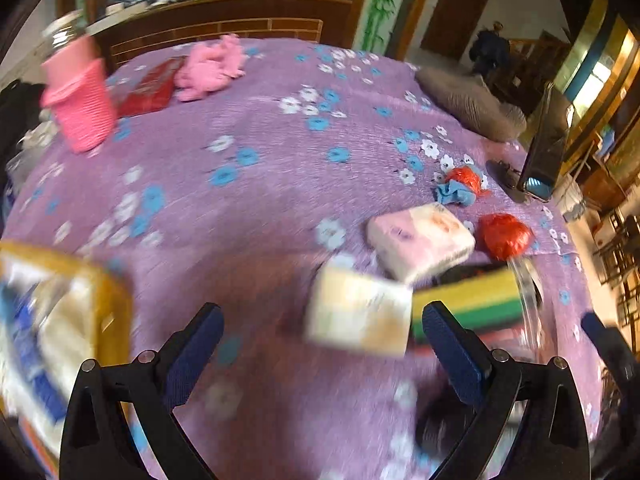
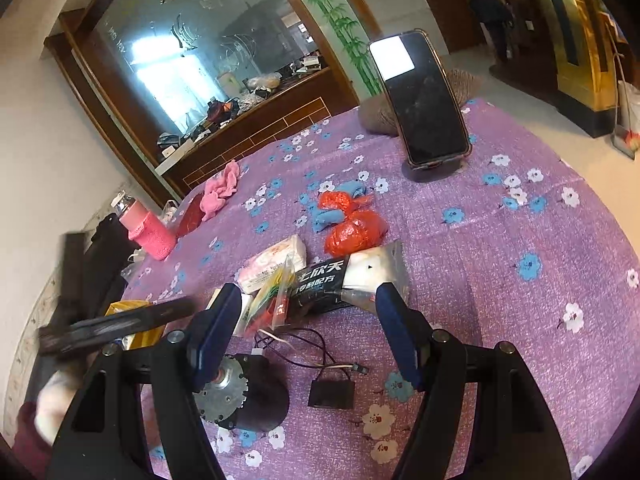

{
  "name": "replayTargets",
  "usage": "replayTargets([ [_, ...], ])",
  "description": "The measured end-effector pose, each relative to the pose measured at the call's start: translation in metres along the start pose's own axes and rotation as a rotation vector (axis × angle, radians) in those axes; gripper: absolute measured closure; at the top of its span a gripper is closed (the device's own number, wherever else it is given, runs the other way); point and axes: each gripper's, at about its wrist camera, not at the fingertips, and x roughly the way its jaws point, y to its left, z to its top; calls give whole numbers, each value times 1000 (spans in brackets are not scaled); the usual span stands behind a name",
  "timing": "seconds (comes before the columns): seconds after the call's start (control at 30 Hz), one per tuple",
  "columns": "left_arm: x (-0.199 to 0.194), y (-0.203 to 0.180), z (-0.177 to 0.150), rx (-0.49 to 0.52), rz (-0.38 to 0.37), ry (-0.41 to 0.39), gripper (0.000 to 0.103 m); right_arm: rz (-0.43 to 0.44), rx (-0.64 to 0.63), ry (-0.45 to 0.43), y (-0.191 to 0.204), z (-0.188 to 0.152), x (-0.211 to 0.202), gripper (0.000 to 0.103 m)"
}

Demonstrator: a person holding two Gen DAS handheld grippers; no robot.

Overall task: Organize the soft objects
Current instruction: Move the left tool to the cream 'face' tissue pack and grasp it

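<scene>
Pink-white soft tissue pack (image 2: 276,266) lies at twelve o'clock beyond the empty, parted right tongs (image 2: 308,304); left tongs (image 1: 322,320) also parted.

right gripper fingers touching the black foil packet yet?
Apart. In the right wrist view the right gripper is open, and purple cloth shows between its fingers and the black foil packet, which lies flat beyond them.

Clutter on the purple flowered bedspread (image 2: 500,264)

A phone (image 2: 426,106) stood upright on its round stand at twelve o'clock, with a grey cushion (image 1: 470,102) just behind it. At six o'clock lay a small motor (image 2: 240,396), its thin wires running to a little black box (image 2: 331,392) beside it. At ten o'clock, a wooden headboard (image 2: 256,136) carried a large mirror (image 2: 200,52).
</scene>
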Motion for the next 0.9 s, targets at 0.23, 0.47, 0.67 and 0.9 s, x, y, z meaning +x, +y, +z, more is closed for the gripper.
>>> replayTargets([
  [0.23, 56, -25, 18, 177, 94, 118, 6, -12, 20, 26, -4, 0, 7, 34],
  [0.47, 24, -2, -5, 195, -22, 211, 33, -50, 39, 46, -10, -2, 13, 34],
  [0.67, -10, 23, -38, 221, -48, 240, 33, -63, 43, 64, -11, -5, 18, 34],
  [0.9, -29, 4, -43, 394, 18, 46, 22, -83, 54, 58, -15, -5, 17, 34],
])
